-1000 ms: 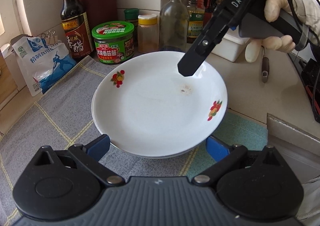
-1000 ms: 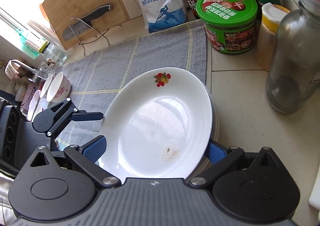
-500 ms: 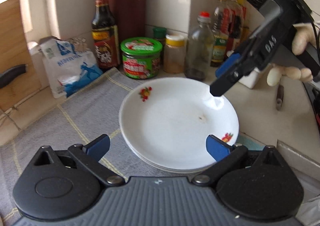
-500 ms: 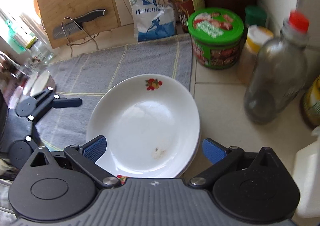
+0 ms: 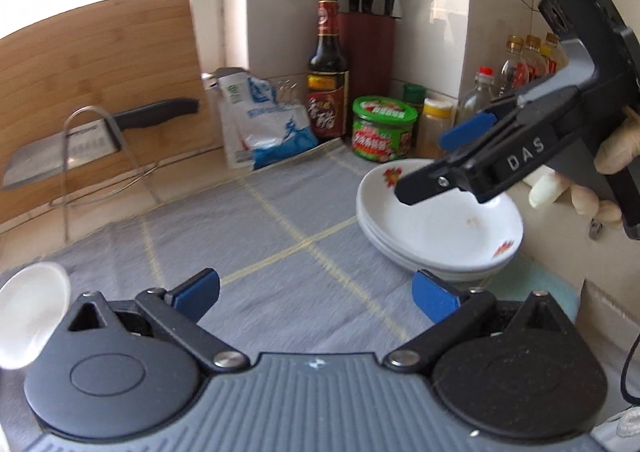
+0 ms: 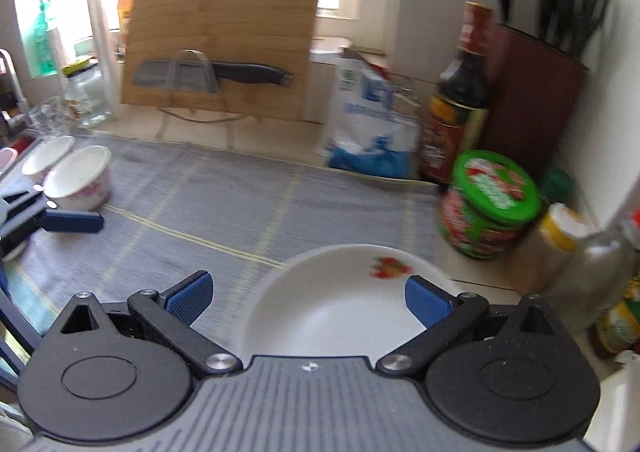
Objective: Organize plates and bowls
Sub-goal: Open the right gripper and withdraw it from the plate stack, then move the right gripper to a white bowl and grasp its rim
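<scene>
A stack of white plates [image 5: 440, 228] with red flower prints rests on the grey cloth [image 5: 248, 236] at the right. My right gripper [image 5: 436, 160] hangs open just above the stack, held by a gloved hand [image 5: 616, 148]. In the right wrist view the top plate [image 6: 332, 308] lies below my right gripper [image 6: 308, 298], whose jaws stand wide apart around nothing. My left gripper [image 5: 316, 296] is open over bare cloth, left of the stack. A white bowl [image 5: 28, 308] shows at the left edge. Two bowls [image 6: 78, 182] stand at the cloth's far left, beside a left gripper finger [image 6: 72, 221].
A bamboo cutting board [image 5: 96, 80] and a cleaver on a wire rack [image 5: 80, 144] stand at the back. A salt bag [image 5: 260, 120], vinegar bottle [image 5: 328, 80], green-lidded jar [image 5: 382, 128], knife block [image 5: 368, 52] and several bottles [image 5: 520, 64] crowd the corner behind the plates.
Both grippers have drawn back and up from the plate stack. The left one has swung left, so the stack now sits to its right. The plates stay where they were.
</scene>
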`<action>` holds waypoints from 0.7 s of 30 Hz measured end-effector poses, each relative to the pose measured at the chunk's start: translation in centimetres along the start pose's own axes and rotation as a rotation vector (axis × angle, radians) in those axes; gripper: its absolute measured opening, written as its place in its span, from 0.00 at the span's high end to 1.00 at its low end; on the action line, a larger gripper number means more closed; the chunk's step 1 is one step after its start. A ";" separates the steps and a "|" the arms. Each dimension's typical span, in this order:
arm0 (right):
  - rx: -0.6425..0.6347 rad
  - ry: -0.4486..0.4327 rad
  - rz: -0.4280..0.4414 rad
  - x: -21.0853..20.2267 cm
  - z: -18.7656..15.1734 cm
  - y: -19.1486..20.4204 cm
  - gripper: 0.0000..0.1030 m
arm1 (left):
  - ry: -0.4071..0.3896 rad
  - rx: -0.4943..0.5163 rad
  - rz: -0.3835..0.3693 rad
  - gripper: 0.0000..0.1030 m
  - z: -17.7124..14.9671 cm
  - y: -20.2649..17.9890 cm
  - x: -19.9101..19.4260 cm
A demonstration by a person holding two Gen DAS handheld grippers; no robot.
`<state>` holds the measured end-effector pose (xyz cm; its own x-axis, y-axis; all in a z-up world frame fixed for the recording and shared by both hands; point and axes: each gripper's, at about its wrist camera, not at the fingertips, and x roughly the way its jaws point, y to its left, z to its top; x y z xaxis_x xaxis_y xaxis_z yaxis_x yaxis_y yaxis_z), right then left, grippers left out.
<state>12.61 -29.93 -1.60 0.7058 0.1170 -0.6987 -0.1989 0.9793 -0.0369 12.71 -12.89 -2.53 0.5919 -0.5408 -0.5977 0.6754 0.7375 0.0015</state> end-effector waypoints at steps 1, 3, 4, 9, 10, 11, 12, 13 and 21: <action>-0.010 -0.010 0.000 0.1 0.2 1.4 0.00 | -0.003 0.002 0.007 0.01 -0.6 0.5 -1.0; -0.022 -0.025 0.016 0.4 0.6 4.4 0.00 | -0.014 0.033 0.033 0.01 -2.0 1.6 -3.4; -0.027 -0.037 0.031 0.4 0.8 5.9 0.00 | -0.016 0.052 0.056 0.01 -2.7 2.1 -4.6; -0.054 -0.080 0.092 1.1 1.9 12.9 0.00 | -0.013 0.014 0.164 0.01 -5.2 5.6 -9.8; -0.060 -0.084 0.111 1.3 2.1 14.2 0.00 | -0.022 0.003 0.186 0.01 -5.6 6.2 -10.8; -0.071 -0.089 0.127 1.5 2.2 15.4 0.00 | -0.028 -0.010 0.217 0.01 -6.1 6.8 -11.7; -0.086 -0.090 0.144 1.8 2.4 16.5 0.00 | -0.032 -0.026 0.248 0.01 -6.5 7.4 -12.4; -0.106 -0.091 0.160 2.1 2.6 17.7 0.00 | -0.034 -0.042 0.272 0.01 -7.0 8.0 -13.1; -0.240 -0.082 0.290 4.1 3.4 25.0 0.00 | -0.003 -0.159 0.408 0.01 -11.4 12.0 -15.7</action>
<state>12.85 -4.44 -2.95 0.6470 0.4055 -0.6457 -0.5445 0.8385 -0.0190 6.54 9.05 -2.24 0.7977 -0.1937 -0.5711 0.3104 0.9438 0.1135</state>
